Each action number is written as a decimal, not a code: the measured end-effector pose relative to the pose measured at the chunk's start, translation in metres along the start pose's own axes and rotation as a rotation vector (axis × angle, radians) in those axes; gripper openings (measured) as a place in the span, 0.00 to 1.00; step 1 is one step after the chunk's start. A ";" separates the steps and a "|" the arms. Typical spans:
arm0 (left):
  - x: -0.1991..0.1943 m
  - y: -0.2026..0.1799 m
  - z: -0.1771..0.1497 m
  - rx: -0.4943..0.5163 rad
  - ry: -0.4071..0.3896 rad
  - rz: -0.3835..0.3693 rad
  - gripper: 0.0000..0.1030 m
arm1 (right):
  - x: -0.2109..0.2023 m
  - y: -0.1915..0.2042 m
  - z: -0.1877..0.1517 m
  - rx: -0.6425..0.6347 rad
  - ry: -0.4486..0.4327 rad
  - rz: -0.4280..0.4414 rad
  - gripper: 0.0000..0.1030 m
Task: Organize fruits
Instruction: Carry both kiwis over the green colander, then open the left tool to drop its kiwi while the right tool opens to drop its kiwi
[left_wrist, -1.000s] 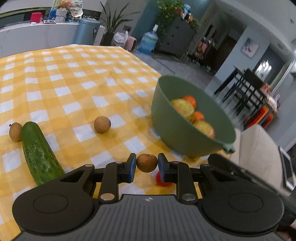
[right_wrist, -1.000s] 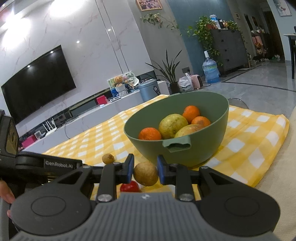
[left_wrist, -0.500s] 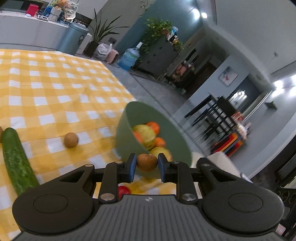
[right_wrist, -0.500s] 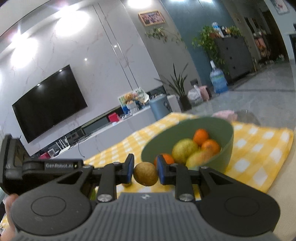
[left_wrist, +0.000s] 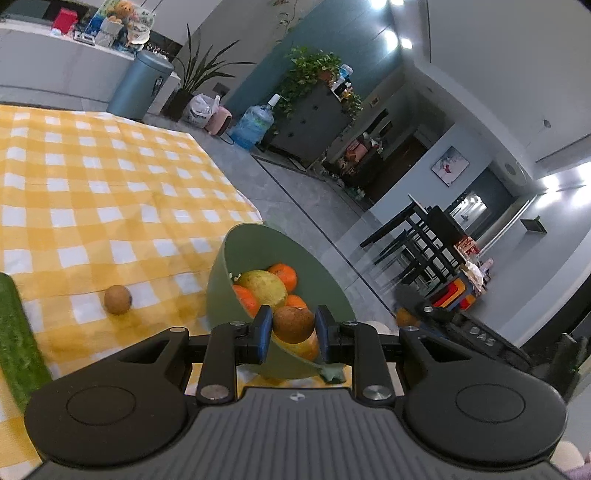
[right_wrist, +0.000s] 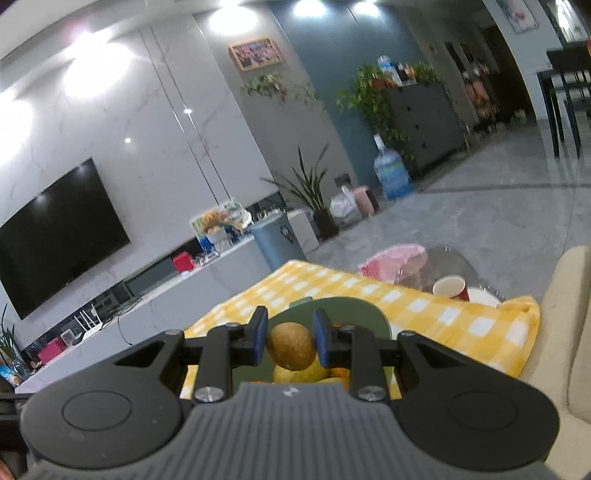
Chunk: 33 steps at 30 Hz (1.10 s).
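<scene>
My left gripper (left_wrist: 293, 326) is shut on a small round brown fruit (left_wrist: 293, 325) and holds it above the near rim of the green bowl (left_wrist: 221, 280). The bowl holds oranges (left_wrist: 284, 276) and yellow-green pears (left_wrist: 264, 290). My right gripper (right_wrist: 290, 349) is shut on a second brown fruit (right_wrist: 291, 350) above the same green bowl (right_wrist: 365, 314). Another brown fruit (left_wrist: 117, 299) lies on the yellow checked cloth (left_wrist: 92, 192) to the bowl's left. The other gripper (left_wrist: 461, 328) shows at the right in the left wrist view.
A green cucumber (left_wrist: 18, 332) lies at the cloth's left edge. The cloth's far edge drops to a grey floor. A cream cushion (right_wrist: 565, 332) is at the right. A paper cup (right_wrist: 448, 287) and a pink bag (right_wrist: 395, 258) sit beyond the table.
Both grippers have risen from near the cloth, each with its brown fruit, and now look down on the bowl from above its rim. The red fruit below has gone out of view.
</scene>
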<state>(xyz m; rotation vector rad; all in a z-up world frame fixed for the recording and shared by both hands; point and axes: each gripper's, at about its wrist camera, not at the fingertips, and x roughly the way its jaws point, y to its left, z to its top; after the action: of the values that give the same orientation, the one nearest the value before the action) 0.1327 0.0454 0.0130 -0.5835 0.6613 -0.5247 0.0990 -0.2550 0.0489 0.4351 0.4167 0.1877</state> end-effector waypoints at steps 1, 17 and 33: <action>0.004 0.000 0.001 -0.008 0.010 -0.004 0.27 | 0.005 -0.001 0.002 0.005 0.008 -0.006 0.22; 0.033 -0.010 0.000 0.015 0.081 0.040 0.27 | 0.052 -0.002 0.001 -0.097 0.139 -0.105 0.22; 0.089 -0.024 0.041 0.074 0.072 0.228 0.27 | 0.056 -0.016 -0.008 -0.085 0.164 -0.088 0.22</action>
<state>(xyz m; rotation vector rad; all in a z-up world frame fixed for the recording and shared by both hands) 0.2153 -0.0131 0.0183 -0.4142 0.7628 -0.3559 0.1475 -0.2517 0.0152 0.3181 0.5860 0.1555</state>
